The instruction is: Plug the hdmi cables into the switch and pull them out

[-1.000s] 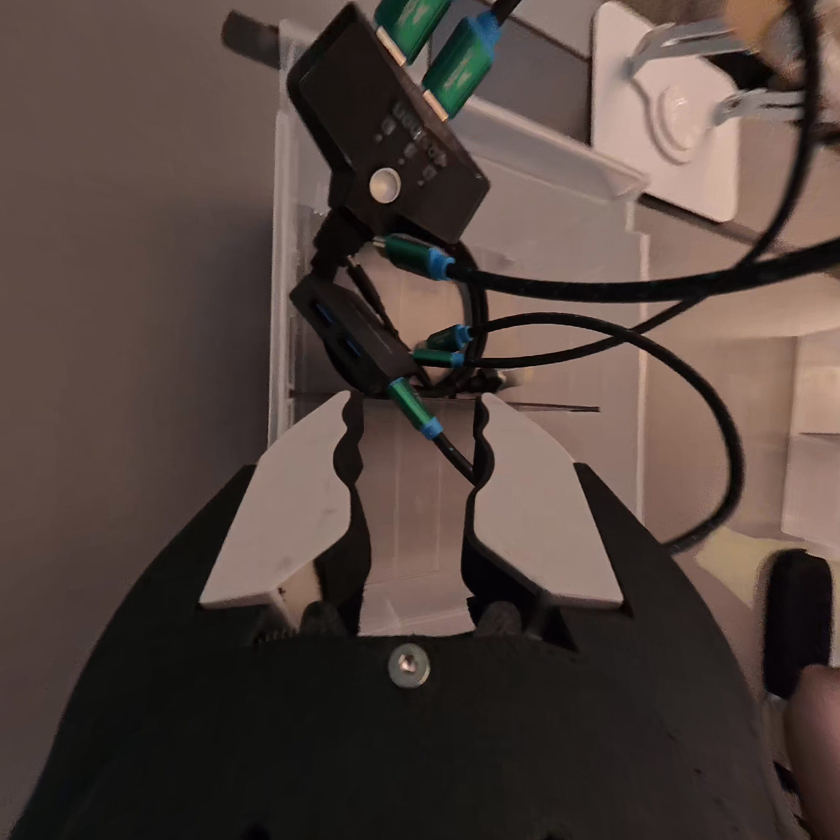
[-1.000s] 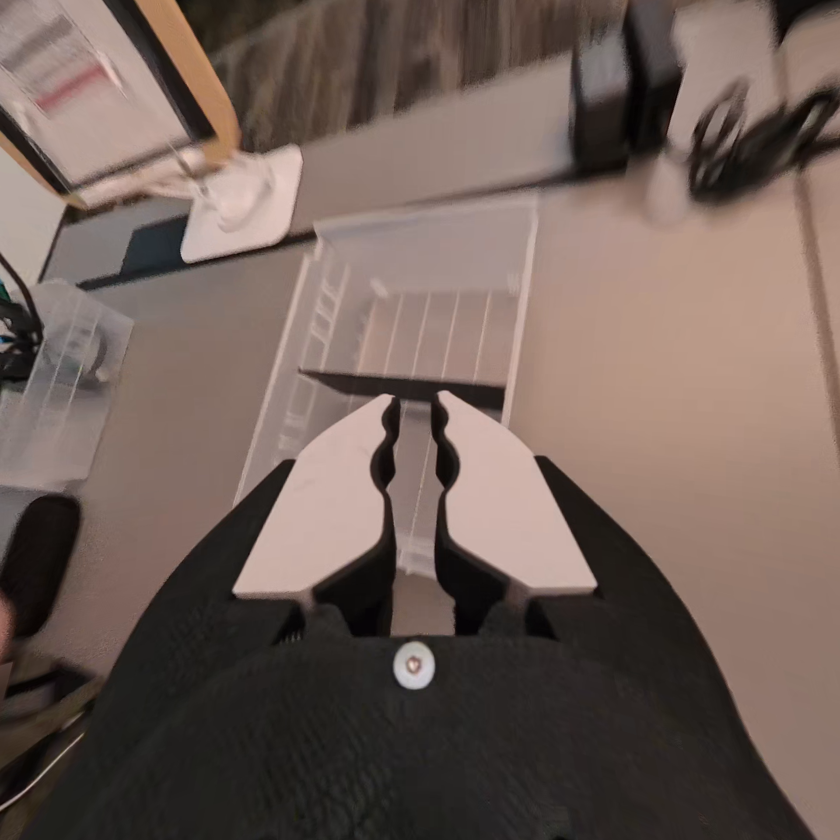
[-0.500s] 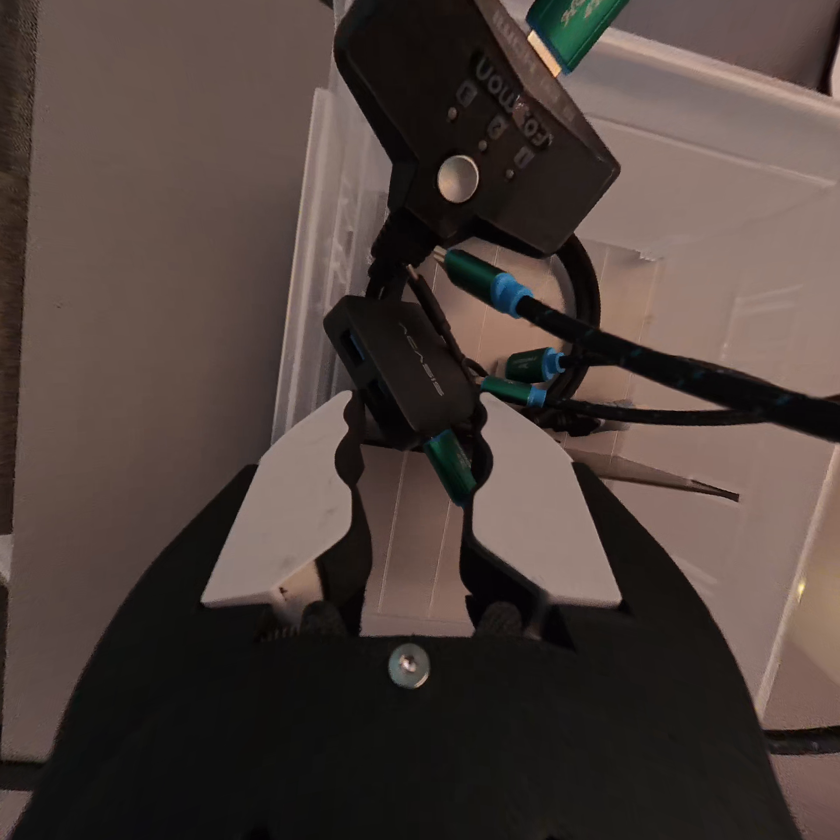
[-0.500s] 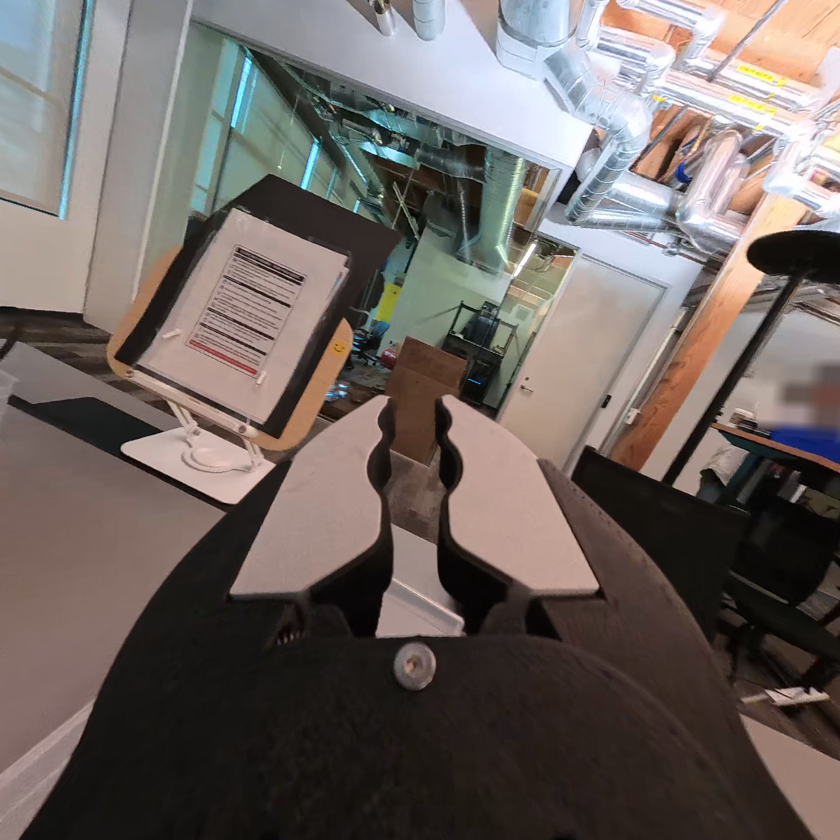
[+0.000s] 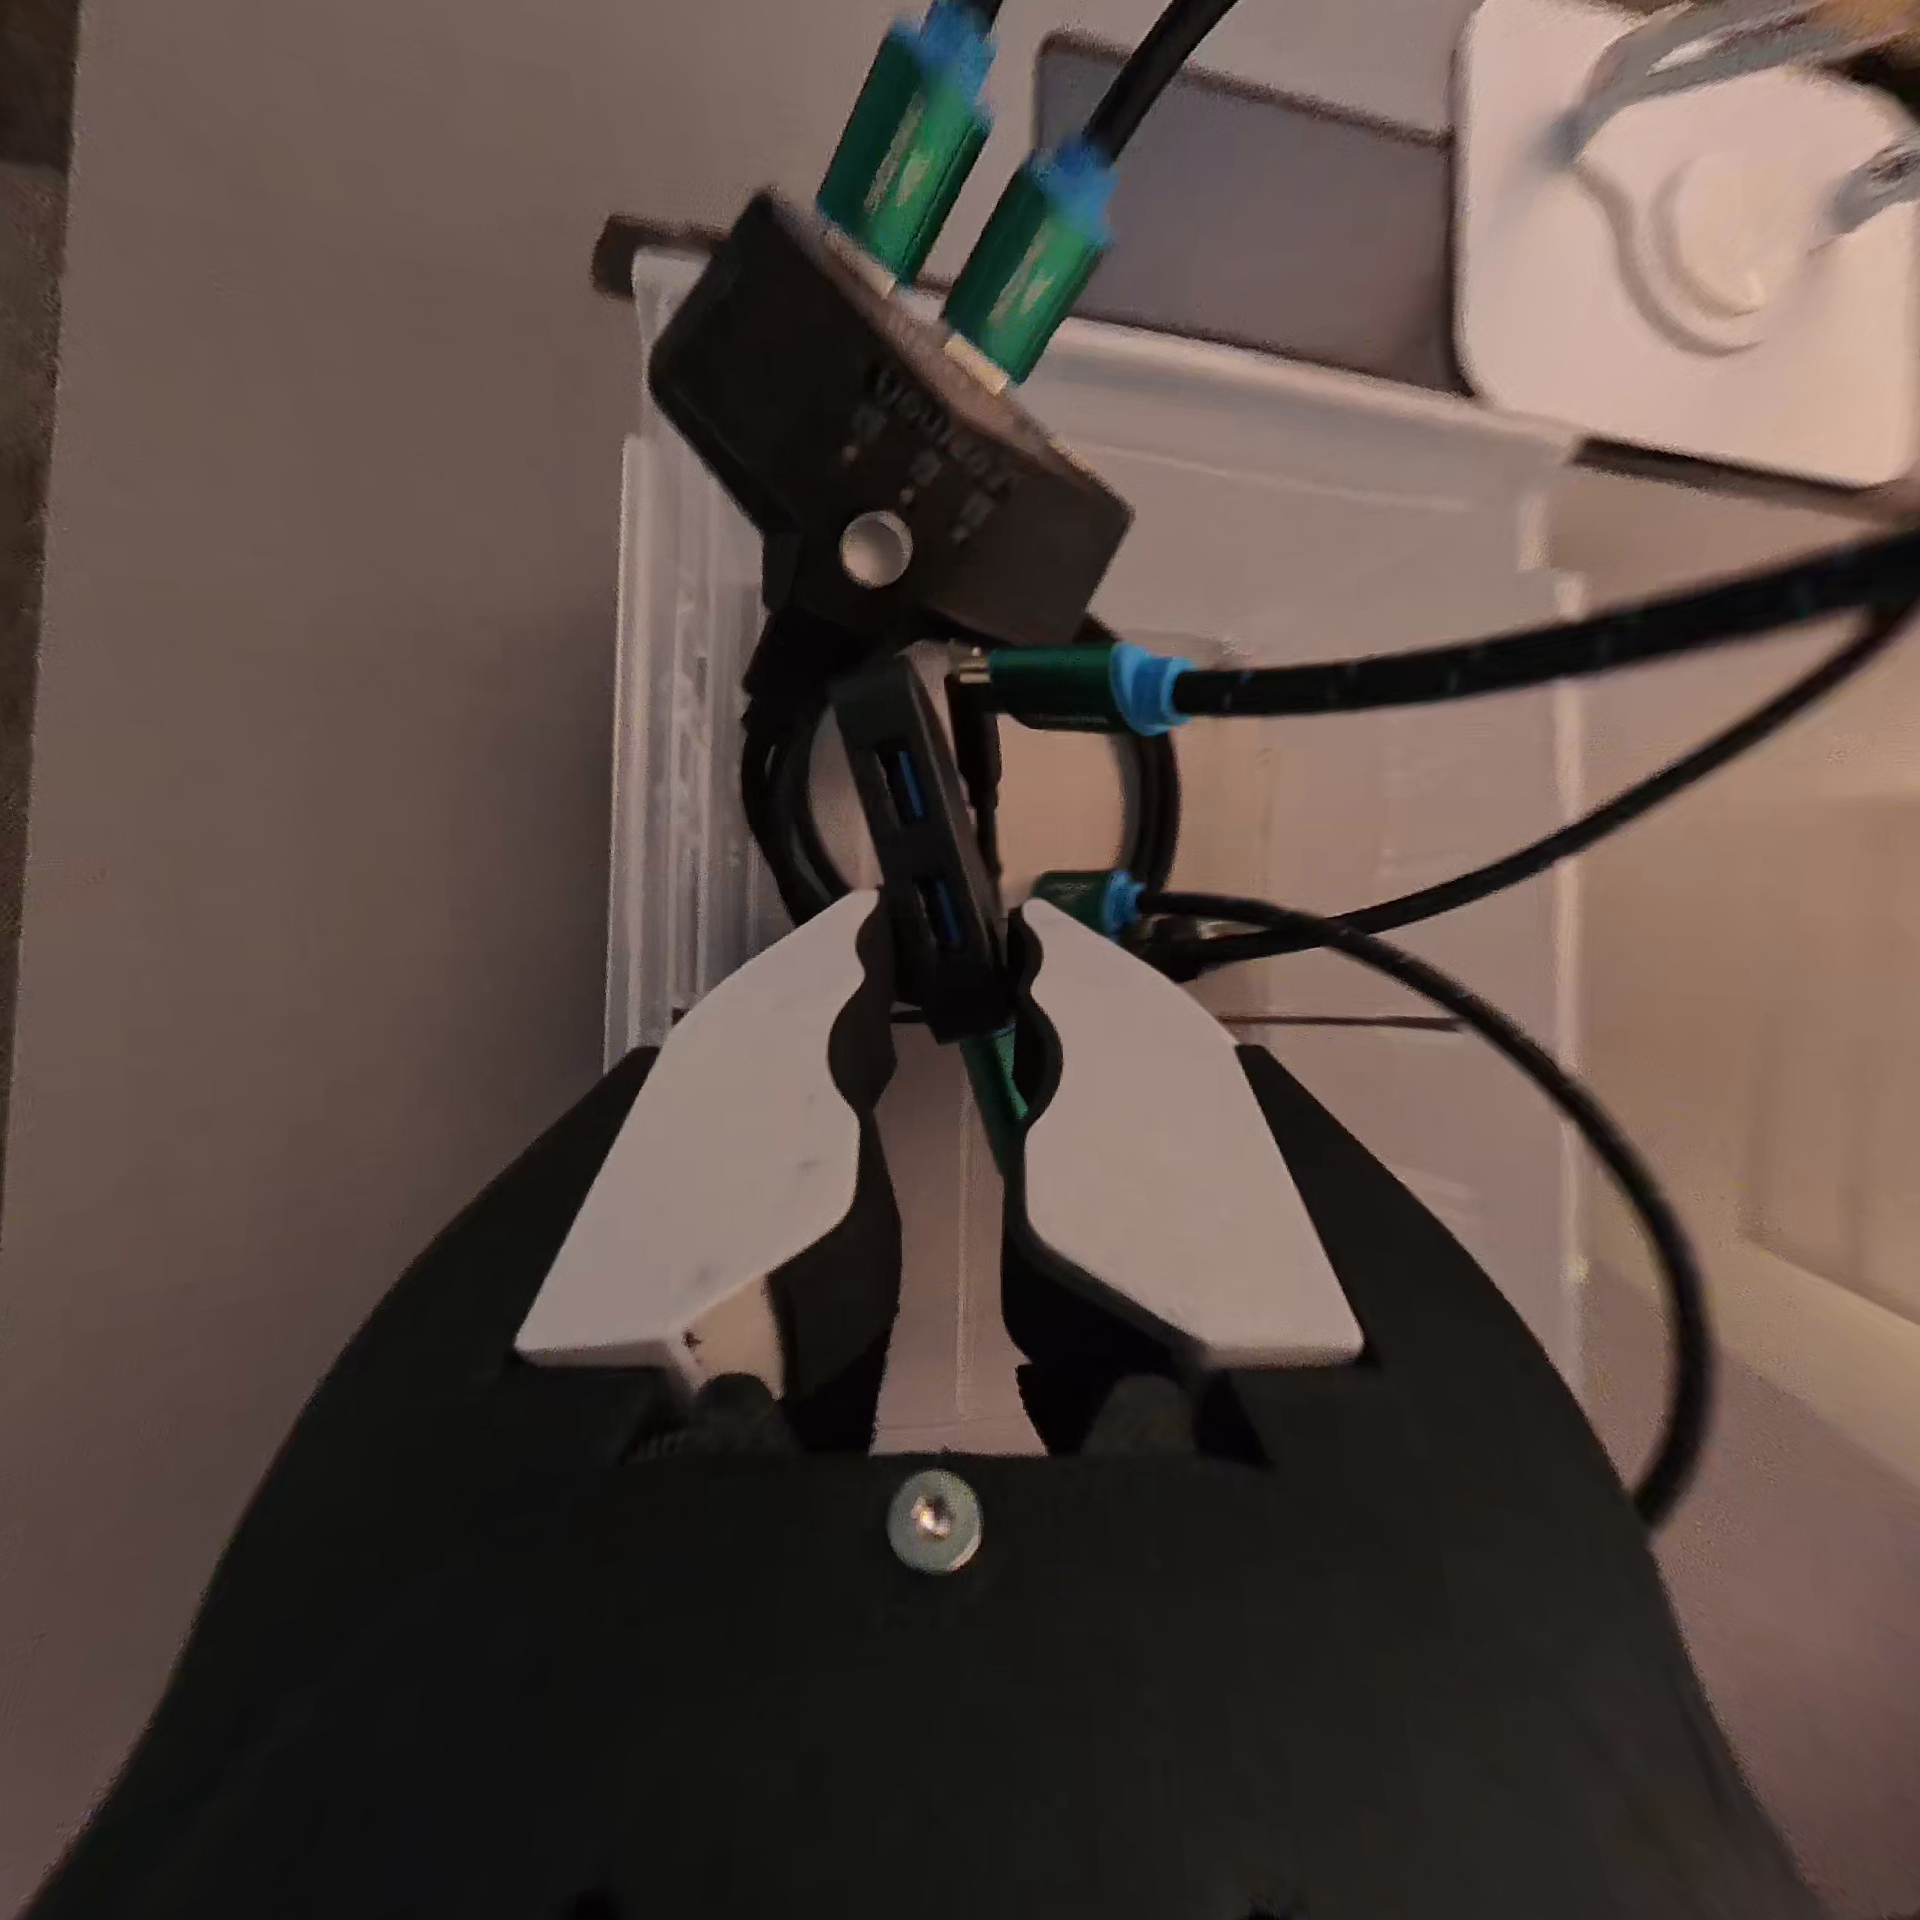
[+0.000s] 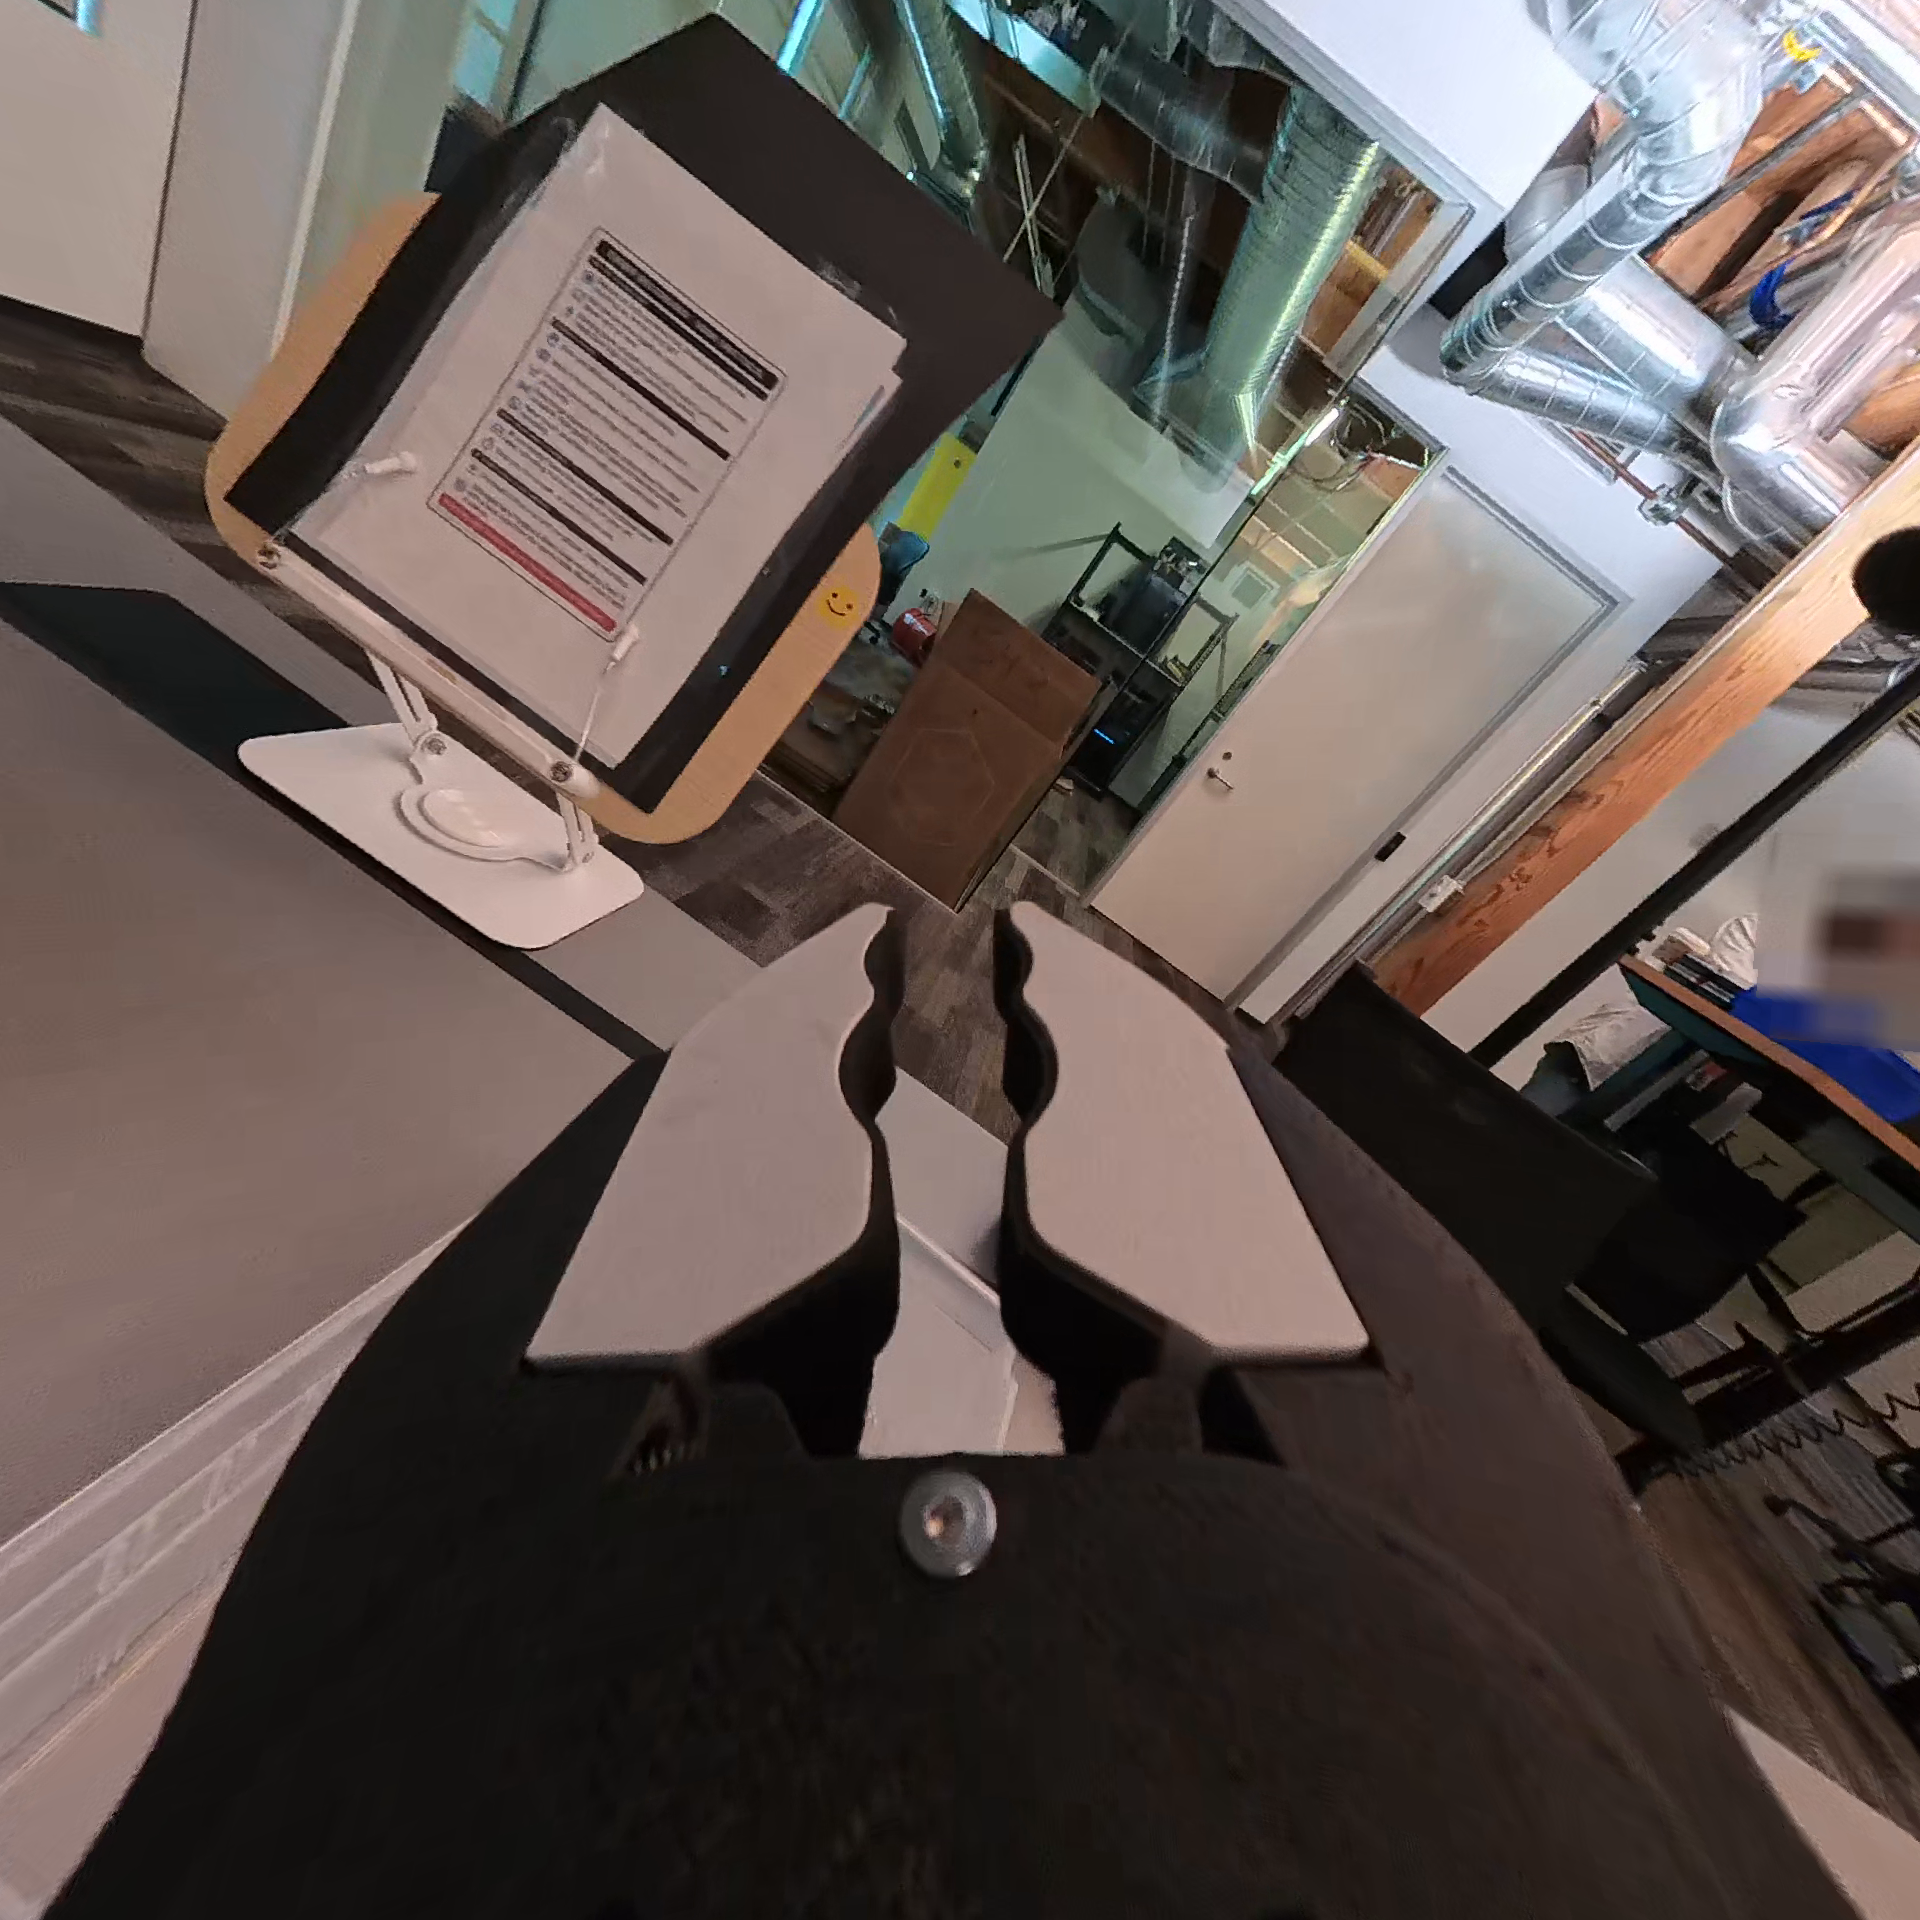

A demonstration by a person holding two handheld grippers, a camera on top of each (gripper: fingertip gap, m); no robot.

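Note:
In the left wrist view my left gripper (image 5: 945,914) is shut on a small black hub with blue ports (image 5: 920,831). The black HDMI switch (image 5: 883,468) hangs tilted just above it, joined by black cable. Two green HDMI plugs (image 5: 904,177) (image 5: 1029,270) sit in the switch's top edge. A third green plug on a braided cable (image 5: 1060,686) lies loose below the switch. More green plugs (image 5: 1091,894) are beside my right fingertip. My right gripper (image 6: 945,914) is empty, its jaws slightly apart, pointing up at the room.
A clear plastic bin (image 5: 1351,520) lies under the cables on the grey table (image 5: 312,727). A white document stand (image 6: 582,468) stands at the table's far edge; its base (image 5: 1683,239) shows top right. Black cables (image 5: 1558,1091) loop to the right.
My left gripper has closed on the black hub, which turned edge-on between the fingers. The switch has swung back with both green plugs in view. The right gripper stays raised, slightly rolled.

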